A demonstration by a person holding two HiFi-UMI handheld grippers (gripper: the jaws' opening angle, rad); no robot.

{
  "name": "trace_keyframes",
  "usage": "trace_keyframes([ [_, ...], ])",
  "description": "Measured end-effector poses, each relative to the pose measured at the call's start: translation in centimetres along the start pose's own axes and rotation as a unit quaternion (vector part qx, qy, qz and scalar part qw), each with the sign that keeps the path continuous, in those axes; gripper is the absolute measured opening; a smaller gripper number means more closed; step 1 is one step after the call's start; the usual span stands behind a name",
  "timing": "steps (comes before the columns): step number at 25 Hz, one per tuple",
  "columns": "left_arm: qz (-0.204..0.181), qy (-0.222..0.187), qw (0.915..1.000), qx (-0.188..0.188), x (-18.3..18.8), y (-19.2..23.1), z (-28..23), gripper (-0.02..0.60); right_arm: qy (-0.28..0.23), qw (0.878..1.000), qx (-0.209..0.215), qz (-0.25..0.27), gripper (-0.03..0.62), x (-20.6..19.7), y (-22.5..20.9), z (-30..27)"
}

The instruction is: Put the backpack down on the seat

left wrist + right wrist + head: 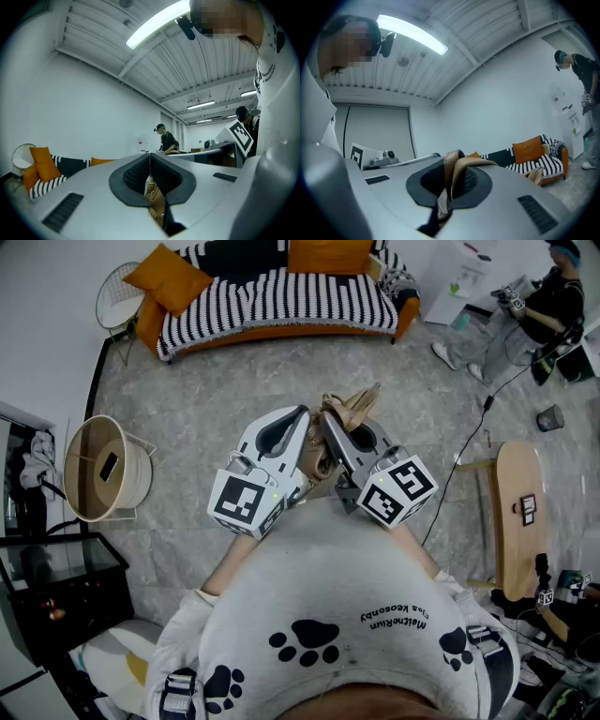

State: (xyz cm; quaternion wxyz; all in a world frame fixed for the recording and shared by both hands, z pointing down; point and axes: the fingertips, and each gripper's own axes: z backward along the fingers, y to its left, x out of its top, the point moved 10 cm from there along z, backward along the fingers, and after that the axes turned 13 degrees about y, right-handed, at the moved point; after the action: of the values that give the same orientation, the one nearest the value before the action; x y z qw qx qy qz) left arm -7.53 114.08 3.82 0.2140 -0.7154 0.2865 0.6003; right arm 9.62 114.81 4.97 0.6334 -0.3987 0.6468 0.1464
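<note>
The tan backpack (349,409) hangs in front of my chest, and only its straps and top show between the two grippers. My left gripper (302,423) is shut, with tan backpack material (154,202) caught low between its jaws. My right gripper (330,425) is shut on a tan strap (457,169) that loops up out of its pads. Both grippers point level, side by side. The seat, a black-and-white striped sofa (281,298) with orange cushions, stands across the floor ahead, also seen as the sofa (536,161) and the sofa (54,176) in the gripper views.
A round wooden drum basket (101,470) stands at the left beside a black cabinet (56,592). A wire chair (116,294) is next to the sofa's left end. A wooden stool (518,512) and a cable (469,451) are at the right. A person (539,310) works at the far right.
</note>
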Motion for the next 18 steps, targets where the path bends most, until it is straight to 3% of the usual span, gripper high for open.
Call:
trace_keyframes([
  [10, 0.01, 0.007, 0.9998, -0.013, -1.7, 2.0, 3.9, 0.02, 0.008, 0.999, -0.05, 0.014, 0.032, -1.0, 4.7, -1.9],
  [18, 0.038, 0.004, 0.9984, -0.041, -3.0, 4.4, 4.8, 0.02, 0.028, 0.997, -0.074, -0.012, 0.032, -2.0, 6.2, -3.5],
])
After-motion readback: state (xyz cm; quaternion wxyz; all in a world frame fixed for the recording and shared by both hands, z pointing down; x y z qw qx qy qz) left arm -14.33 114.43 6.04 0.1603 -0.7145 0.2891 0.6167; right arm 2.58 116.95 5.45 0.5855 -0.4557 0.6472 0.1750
